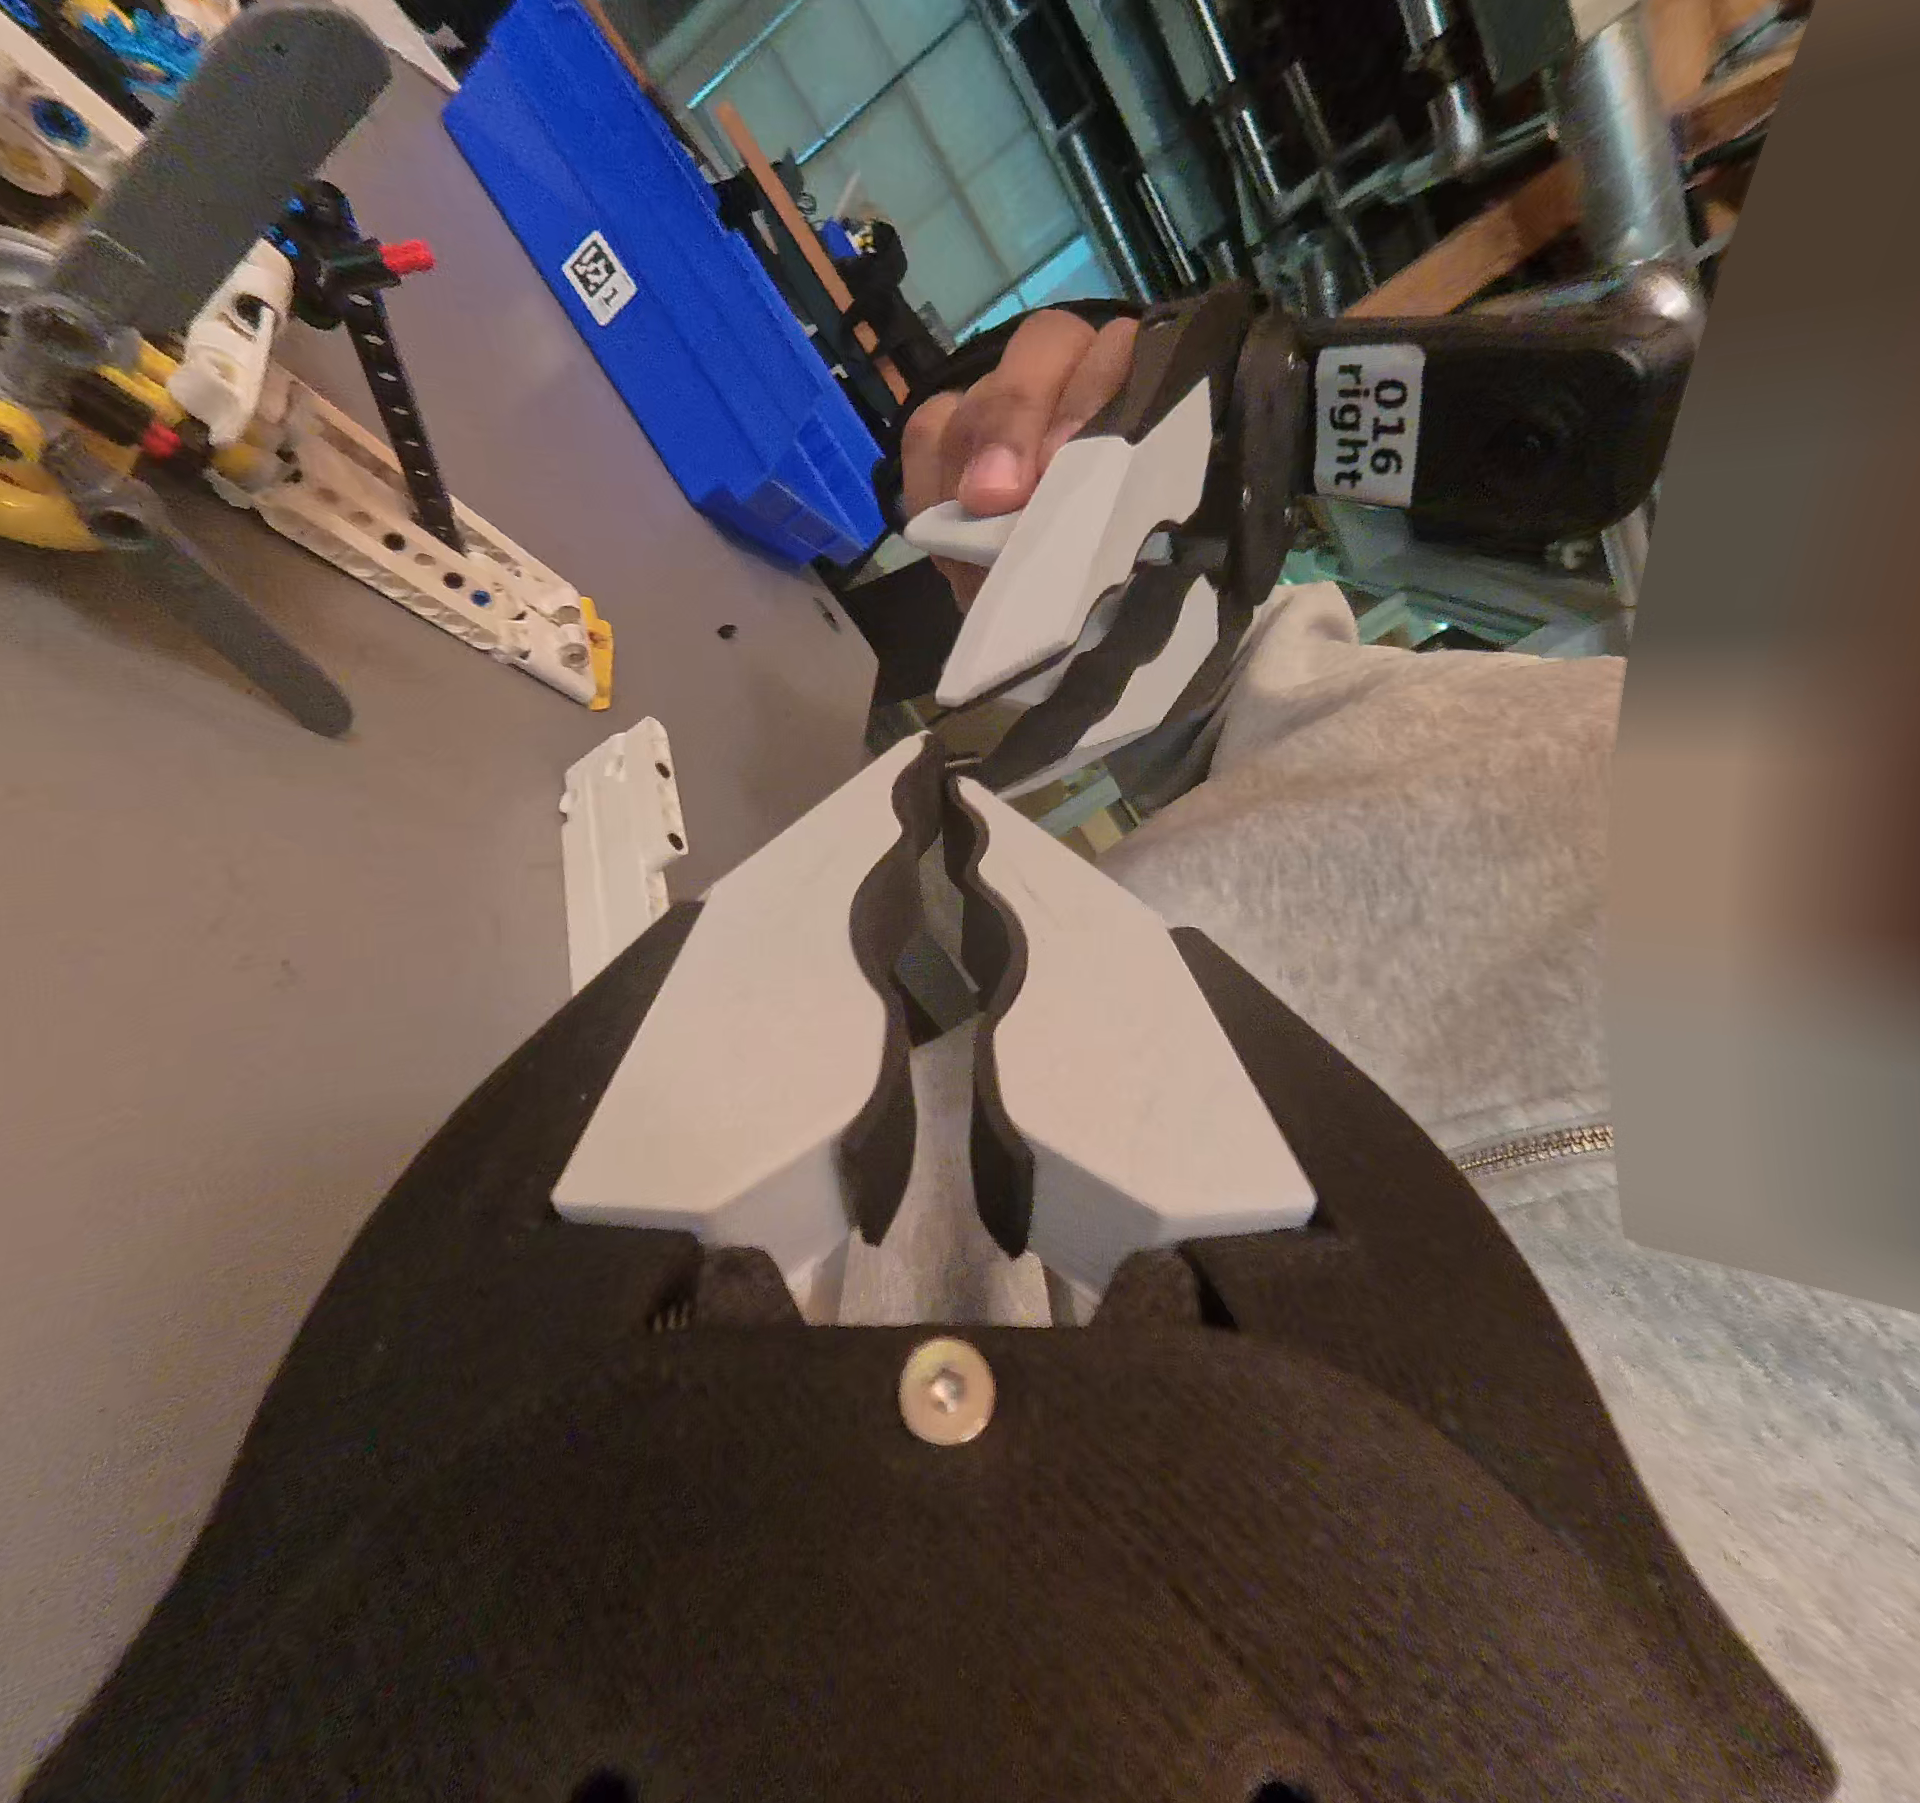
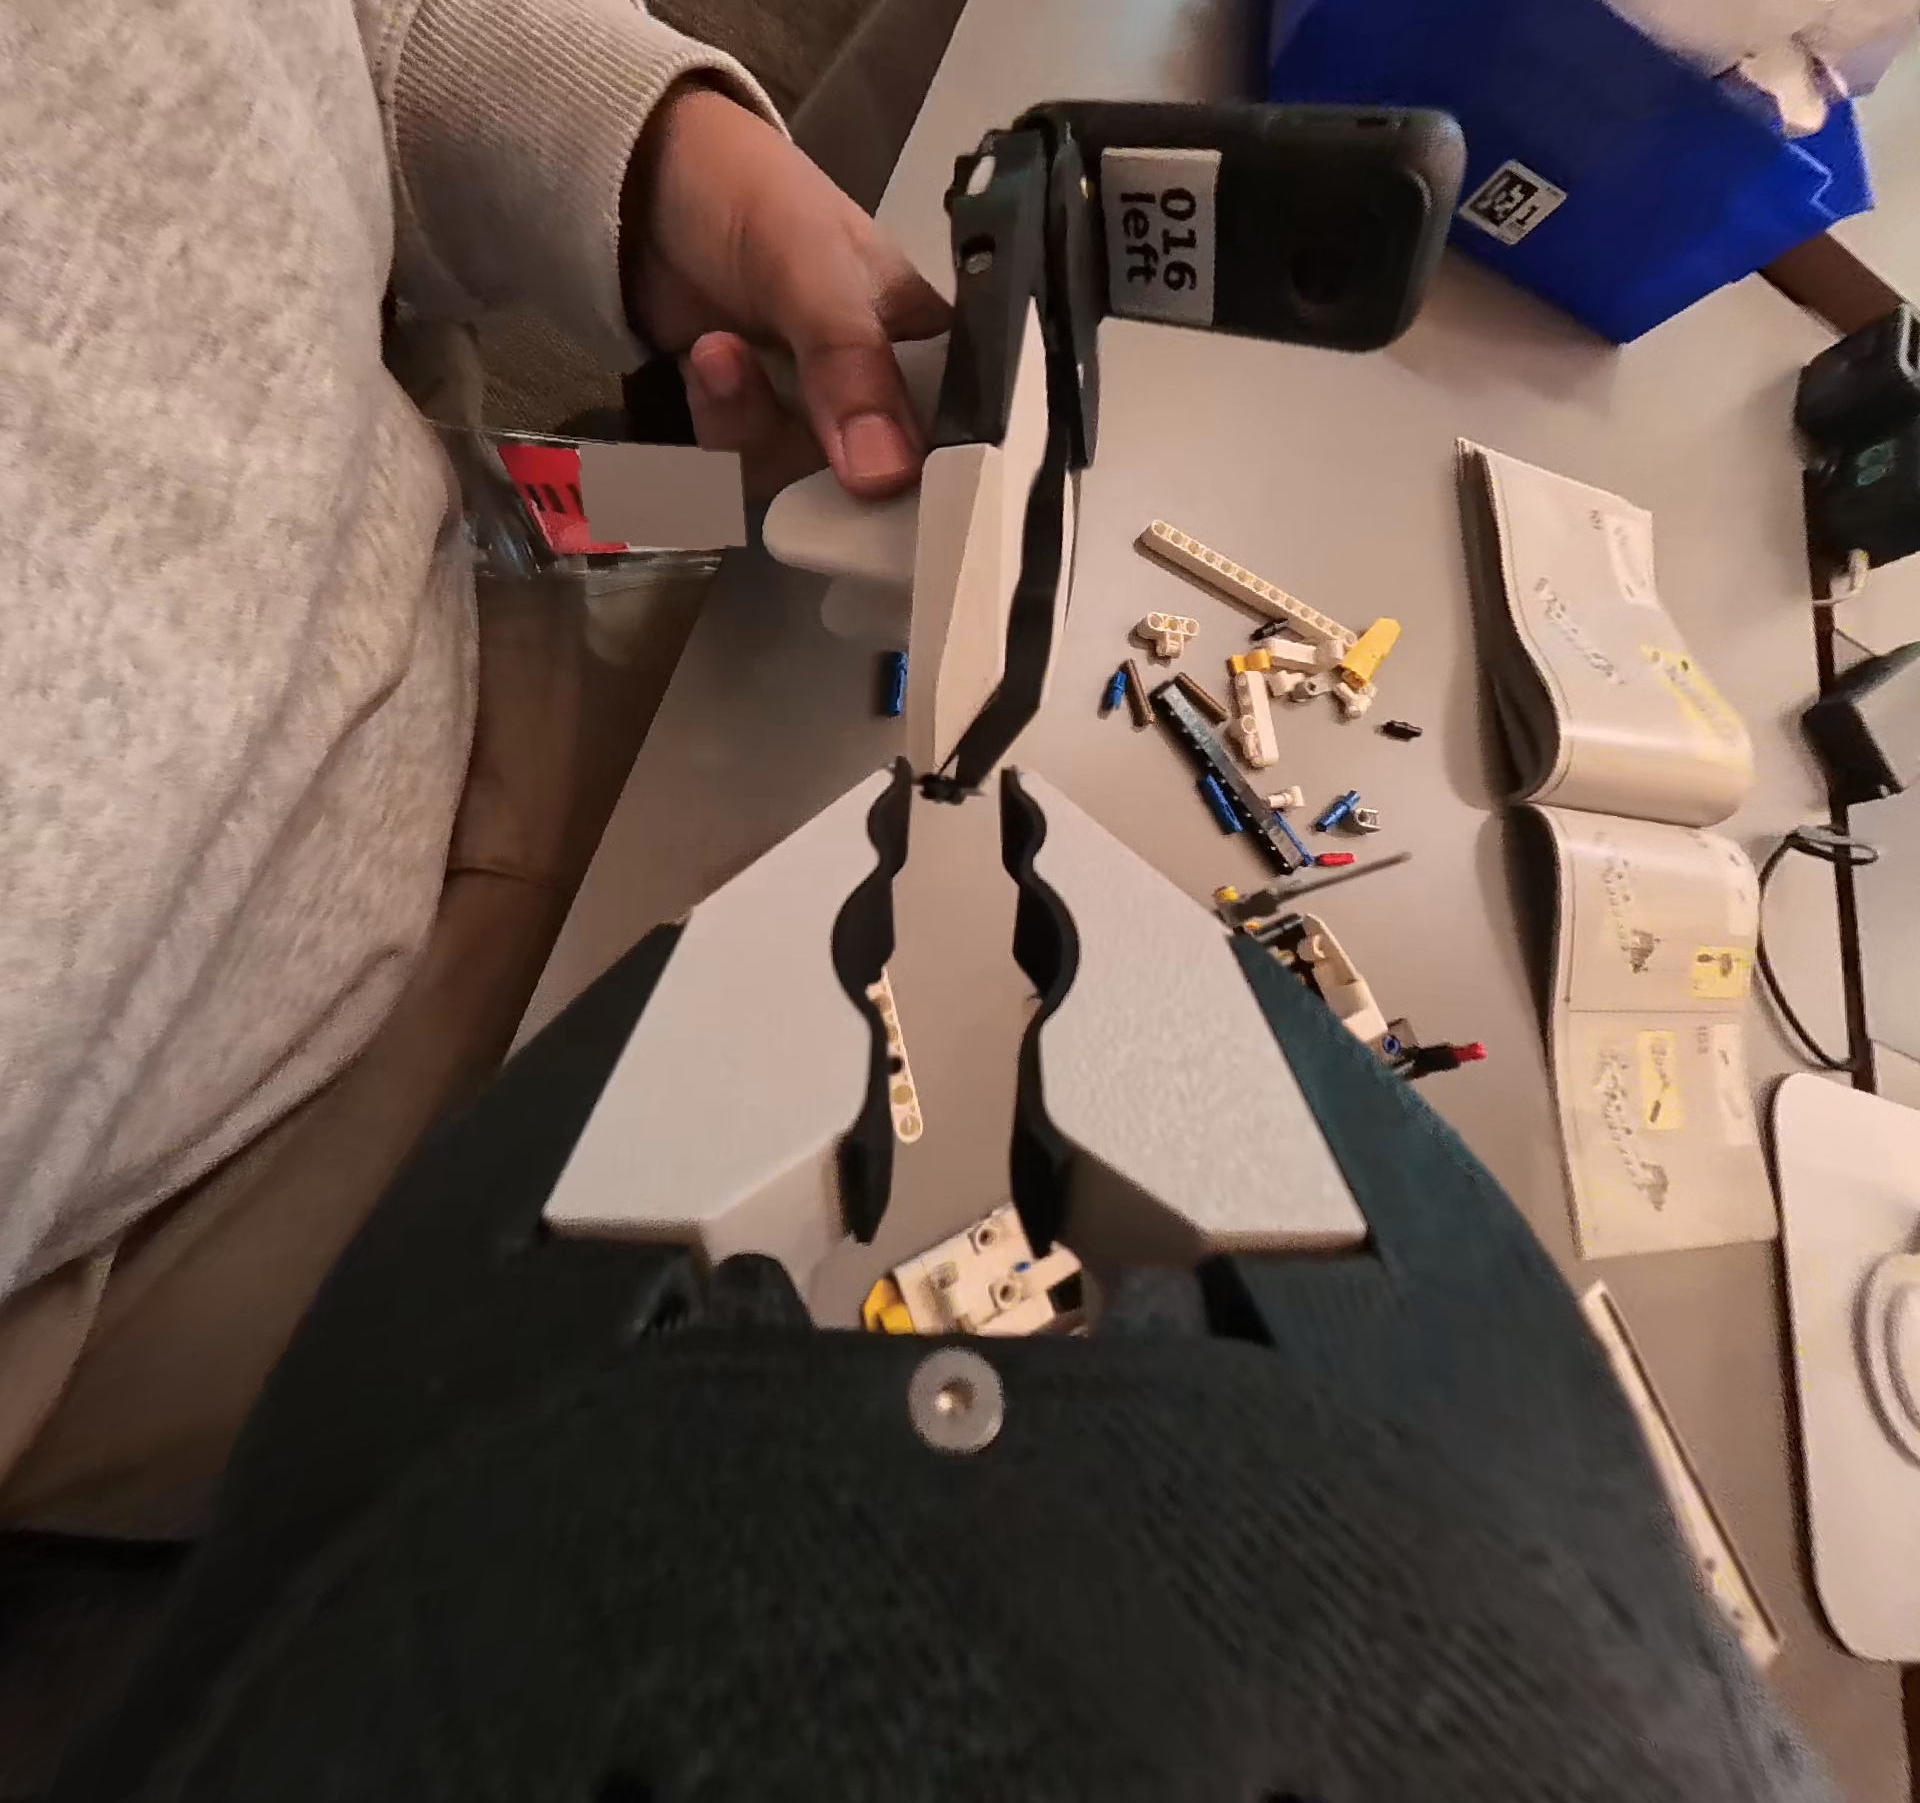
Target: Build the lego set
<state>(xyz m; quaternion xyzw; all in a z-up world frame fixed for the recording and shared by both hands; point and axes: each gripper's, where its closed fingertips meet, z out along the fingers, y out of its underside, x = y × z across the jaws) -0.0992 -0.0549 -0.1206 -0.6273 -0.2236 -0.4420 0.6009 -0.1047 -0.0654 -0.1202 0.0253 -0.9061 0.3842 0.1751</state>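
My left gripper (image 1: 940, 766) is shut on a small black pin (image 1: 962, 763), pinched at the very fingertips. It is held in the air over the table edge, in front of a person's grey sweater. In the right wrist view the left gripper (image 2: 951, 771) comes down from above with the black pin (image 2: 940, 790) at its tip. My right gripper (image 2: 956, 789) is open. The pin sits between its pads, close to the left pad (image 2: 896, 803) and clear of the right one. The right gripper also shows in the left wrist view (image 1: 987, 740), tip to tip with the left.
A partly built white, yellow and black model with grey rotor blades (image 1: 208, 351) stands at the far left. A white panel (image 1: 618, 849) lies near my left gripper. Loose pieces (image 2: 1247, 693), open instruction booklets (image 2: 1621, 714) and a blue bin (image 2: 1558, 143) are on the grey table (image 2: 1195, 423). The tips of both grippers are at nearly the same place.
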